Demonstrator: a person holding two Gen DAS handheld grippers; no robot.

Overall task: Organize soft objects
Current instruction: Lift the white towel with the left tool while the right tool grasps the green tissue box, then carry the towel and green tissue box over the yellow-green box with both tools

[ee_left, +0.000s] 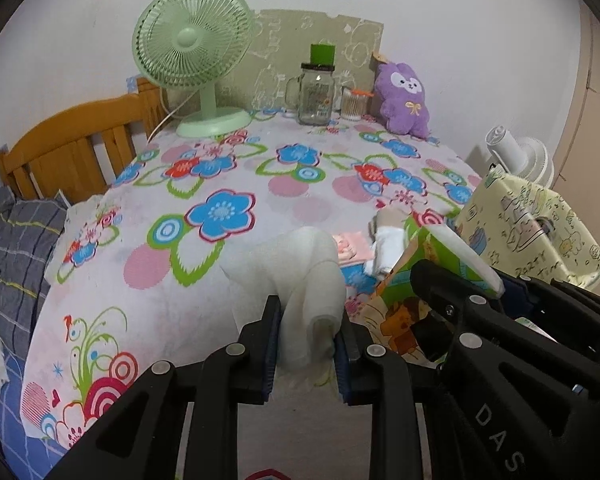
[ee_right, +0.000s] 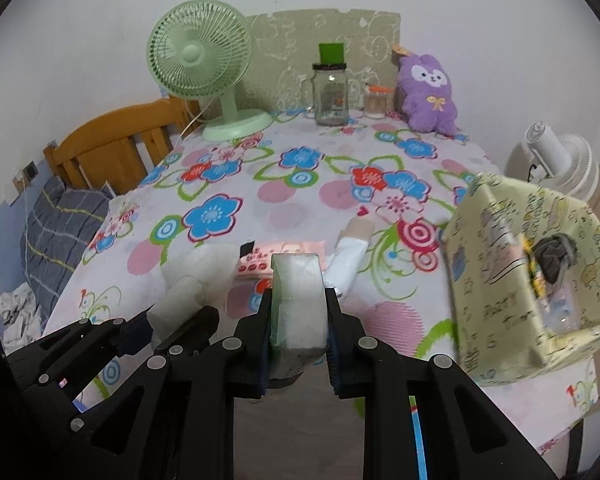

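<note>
We hold a white tissue pack (ee_right: 298, 300) in the closed right gripper (ee_right: 299, 328), the yellow patterned fabric box (ee_right: 500, 280) lying to its right, while the left gripper (ee_left: 308, 340) clamps a white soft cloth (ee_left: 300, 268).

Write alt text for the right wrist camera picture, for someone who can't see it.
The right tool grips a plastic-wrapped pack of tissues above a table with a flowered cloth. To its left the left tool holds a white tissue; a yellow patterned storage box sits at right, and a green fan, glass jar and purple plush bunny stand at the back.
</note>
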